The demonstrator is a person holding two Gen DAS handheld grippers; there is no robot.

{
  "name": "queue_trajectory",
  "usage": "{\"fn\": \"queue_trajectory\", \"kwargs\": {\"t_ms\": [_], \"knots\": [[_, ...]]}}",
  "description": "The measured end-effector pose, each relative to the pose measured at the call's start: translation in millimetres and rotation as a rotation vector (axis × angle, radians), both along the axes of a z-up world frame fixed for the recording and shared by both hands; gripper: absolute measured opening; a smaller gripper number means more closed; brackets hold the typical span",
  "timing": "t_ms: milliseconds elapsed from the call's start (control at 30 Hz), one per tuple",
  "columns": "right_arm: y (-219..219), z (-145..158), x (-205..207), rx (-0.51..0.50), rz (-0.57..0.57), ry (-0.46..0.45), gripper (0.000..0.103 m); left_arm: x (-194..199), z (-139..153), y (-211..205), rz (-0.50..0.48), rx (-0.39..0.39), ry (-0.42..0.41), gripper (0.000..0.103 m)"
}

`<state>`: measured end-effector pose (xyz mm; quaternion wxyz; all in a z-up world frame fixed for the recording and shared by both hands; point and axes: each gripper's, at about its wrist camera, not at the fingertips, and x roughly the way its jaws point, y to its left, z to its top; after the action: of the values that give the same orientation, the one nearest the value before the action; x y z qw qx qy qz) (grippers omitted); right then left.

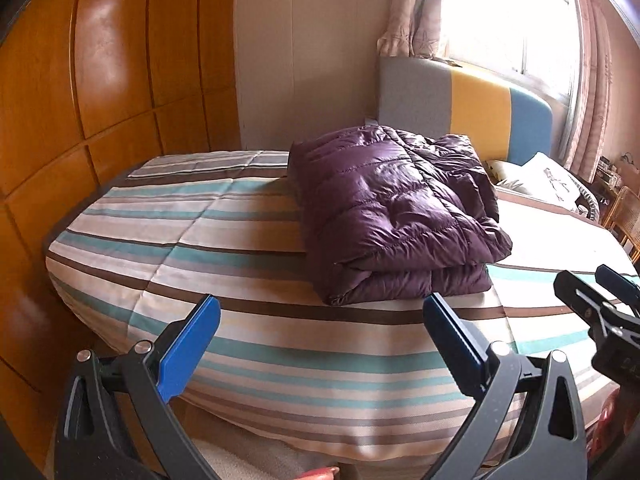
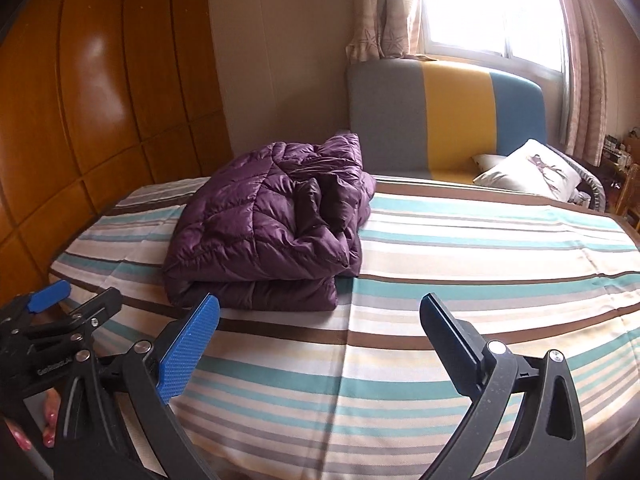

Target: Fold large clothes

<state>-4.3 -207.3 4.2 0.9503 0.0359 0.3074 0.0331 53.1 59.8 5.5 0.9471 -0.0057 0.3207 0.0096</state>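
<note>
A purple quilted down jacket (image 1: 392, 216) lies folded into a thick bundle on the striped bed (image 1: 240, 248). In the right wrist view the jacket (image 2: 272, 224) sits left of centre on the striped bed (image 2: 480, 264). My left gripper (image 1: 320, 316) is open just in front of the bundle's near edge, with nothing between its blue pads. My right gripper (image 2: 320, 316) is open too, near the bundle's front right corner and apart from it. The right gripper (image 1: 596, 292) shows at the right edge of the left wrist view, and the left gripper (image 2: 76, 300) shows at the left edge of the right wrist view.
A grey, yellow and blue headboard (image 2: 444, 120) stands behind the bed under a bright window (image 2: 492, 8) with curtains. White pillows (image 2: 528, 172) lie at the back right. A wooden wardrobe (image 1: 100, 100) lines the left side. A hand (image 2: 48, 420) holds the left gripper.
</note>
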Motion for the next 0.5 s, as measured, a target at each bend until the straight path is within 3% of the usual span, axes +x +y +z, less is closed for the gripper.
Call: {"fn": "queue_trajectory", "kwargs": {"t_ms": [500], "knots": [[-5.1, -5.4, 2.5, 0.008, -0.016, 0.016, 0.1, -1.5, -0.1, -1.1, -0.009, -0.003, 0.0, 0.101]]}}
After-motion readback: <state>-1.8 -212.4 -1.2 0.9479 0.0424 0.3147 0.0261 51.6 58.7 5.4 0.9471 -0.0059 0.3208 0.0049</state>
